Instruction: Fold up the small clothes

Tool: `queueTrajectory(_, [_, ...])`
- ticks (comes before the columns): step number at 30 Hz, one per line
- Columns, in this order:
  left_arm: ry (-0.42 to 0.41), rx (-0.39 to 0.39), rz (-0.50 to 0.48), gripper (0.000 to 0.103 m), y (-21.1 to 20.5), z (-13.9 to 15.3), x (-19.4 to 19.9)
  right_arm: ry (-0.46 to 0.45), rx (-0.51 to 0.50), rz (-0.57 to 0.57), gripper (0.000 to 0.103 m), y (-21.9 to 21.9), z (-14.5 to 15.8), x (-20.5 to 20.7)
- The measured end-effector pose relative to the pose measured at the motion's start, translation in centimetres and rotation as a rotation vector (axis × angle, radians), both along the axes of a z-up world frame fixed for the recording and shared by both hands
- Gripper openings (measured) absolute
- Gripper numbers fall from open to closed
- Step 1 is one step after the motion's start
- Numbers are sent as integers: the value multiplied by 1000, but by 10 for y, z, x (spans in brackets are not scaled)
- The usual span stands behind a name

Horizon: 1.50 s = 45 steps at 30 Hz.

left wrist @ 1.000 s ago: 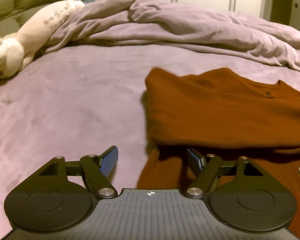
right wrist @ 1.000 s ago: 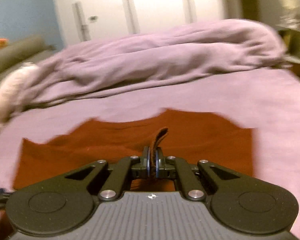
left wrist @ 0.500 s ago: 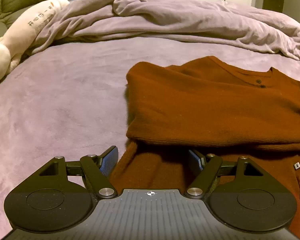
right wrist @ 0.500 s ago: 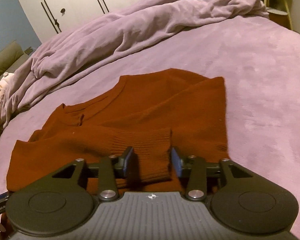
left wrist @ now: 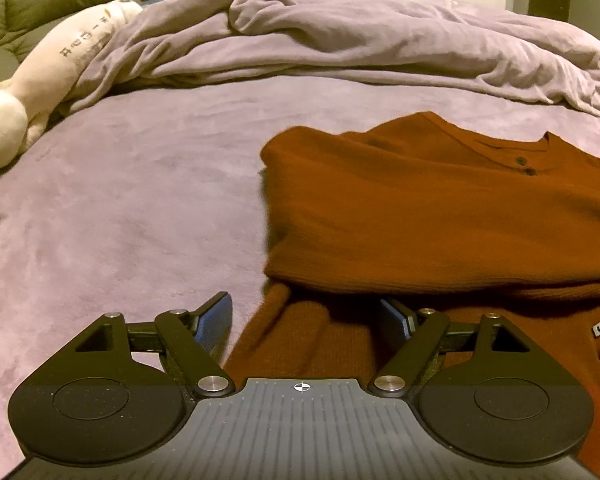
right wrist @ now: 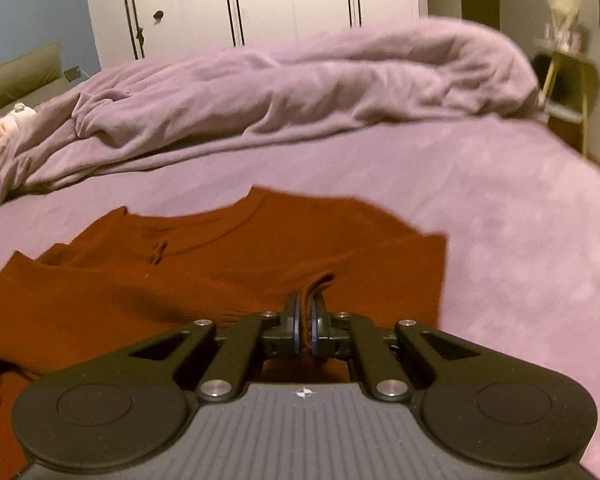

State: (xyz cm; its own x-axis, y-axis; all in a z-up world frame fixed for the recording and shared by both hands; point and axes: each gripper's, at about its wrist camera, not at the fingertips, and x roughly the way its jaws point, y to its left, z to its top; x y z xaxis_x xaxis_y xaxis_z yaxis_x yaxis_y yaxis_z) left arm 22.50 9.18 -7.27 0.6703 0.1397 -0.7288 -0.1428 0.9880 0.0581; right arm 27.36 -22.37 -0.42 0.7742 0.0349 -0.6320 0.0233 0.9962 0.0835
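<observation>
Rust sweater (left wrist: pixel 440 216) is laid part-folded on the purple bed (left wrist: pixel 120 208), a pinch of its knit clamped in the right tool (right wrist: pixel 306 320), presumably for lifting over, while the left tool (left wrist: pixel 306 312) is held spread above the hem.

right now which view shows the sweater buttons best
Left wrist view: two dark buttons sit sharp on the sweater placket below the collar. Right wrist view is blurred; only a placket wrinkle shows, no clear buttons.

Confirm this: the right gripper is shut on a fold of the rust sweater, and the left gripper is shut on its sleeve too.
Not quite. The left gripper is open, its jaws set wide apart over the rust sweater, as the left wrist view shows. The right gripper is indeed shut on a fold.
</observation>
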Motion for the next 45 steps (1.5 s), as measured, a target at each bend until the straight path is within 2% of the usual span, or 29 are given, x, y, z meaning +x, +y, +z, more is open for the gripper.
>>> queueTrajectory(5, [-15,16,-10,83,1,4,0,-29,-117,-45,4,-15,3,1])
queueTrajectory(9, [3,21,29,83,7,2,3,22,-187,-77,0,-28,-11,4])
queueTrajectory(12, [-1,-10,44,83,15,12,-4,67,-121,-89,0,-45,-16,2])
queueTrajectory(15, [-66,-2,30,83,17,32,-14,16,-44,-65,5,-53,-4,-10])
queueTrajectory(16, [-88,-1,22,85,16,39,-15,-4,-39,-53,16,-50,0,-12])
queueTrajectory(17, [-109,-4,12,88,15,45,-13,-27,-32,-38,33,-45,4,-13])
queueTrajectory(19, [-134,-12,-2,90,8,51,-5,-83,5,5,55,-32,11,-14])
queueTrajectory(21, [-121,-41,-17,91,-1,51,9,-96,31,62,57,-12,14,-9])
queueTrajectory(23, [-84,-94,-34,91,-8,44,21,-81,72,155,66,7,13,-5])
queueTrajectory(24, [-69,-108,-42,91,-13,39,25,-72,62,191,68,18,11,-3])
queueTrajectory(27, [-16,-81,-65,91,-27,18,31,-24,-6,261,66,43,-2,1])
queueTrajectory(30, [-6,-34,-84,94,-34,5,27,61,-79,254,58,50,-23,3])
queueTrajectory(33, [-3,-49,-87,95,-30,3,19,33,-100,231,57,39,-29,-10])
queueTrajectory(36, [7,-57,-81,95,-27,4,18,42,-88,217,57,29,-28,-17])
queueTrajectory(45, [37,-49,-54,96,-32,6,15,50,-117,197,58,31,-24,-30])
